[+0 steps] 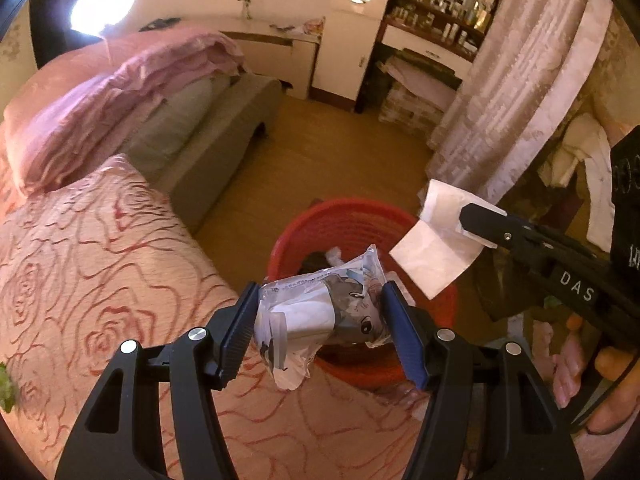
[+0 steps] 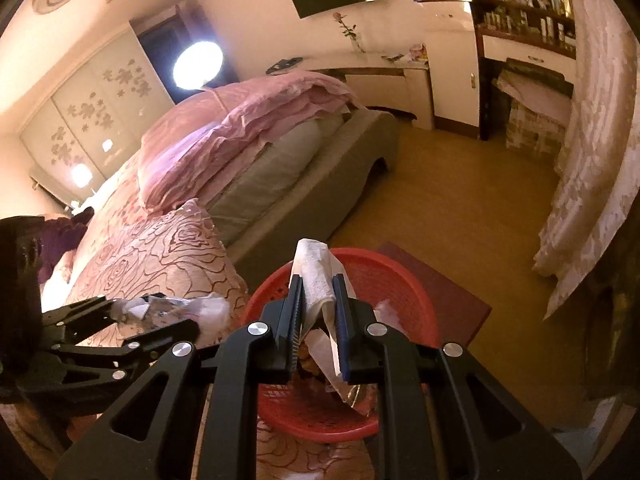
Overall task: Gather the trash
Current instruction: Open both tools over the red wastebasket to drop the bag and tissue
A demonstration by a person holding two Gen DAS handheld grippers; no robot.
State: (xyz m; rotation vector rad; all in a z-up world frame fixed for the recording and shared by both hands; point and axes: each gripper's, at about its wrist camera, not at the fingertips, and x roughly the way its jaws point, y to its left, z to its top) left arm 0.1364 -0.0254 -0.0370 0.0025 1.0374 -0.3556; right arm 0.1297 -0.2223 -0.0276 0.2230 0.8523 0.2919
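Jaws clamped: left gripper (image 1: pixel 320 316) on crumpled printed wrapper (image 1: pixel 320 312), right gripper (image 2: pixel 318 312) on folded tissue (image 2: pixel 316 276) | both just above red wastebasket (image 1: pixel 340 220) beside bed (image 1: pixel 100 240) | advice: centre each over the opening before letting go, wrapper sits near rim.

"DAS" white letters on right tongs (image 1: pixel 480 224) arm.

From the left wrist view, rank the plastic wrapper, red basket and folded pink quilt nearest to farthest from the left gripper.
1. Plastic wrapper: clamped in the left gripper.
2. Red basket: directly beyond, on the floor beside the bed.
3. Folded pink quilt: far upper left, on the bed.
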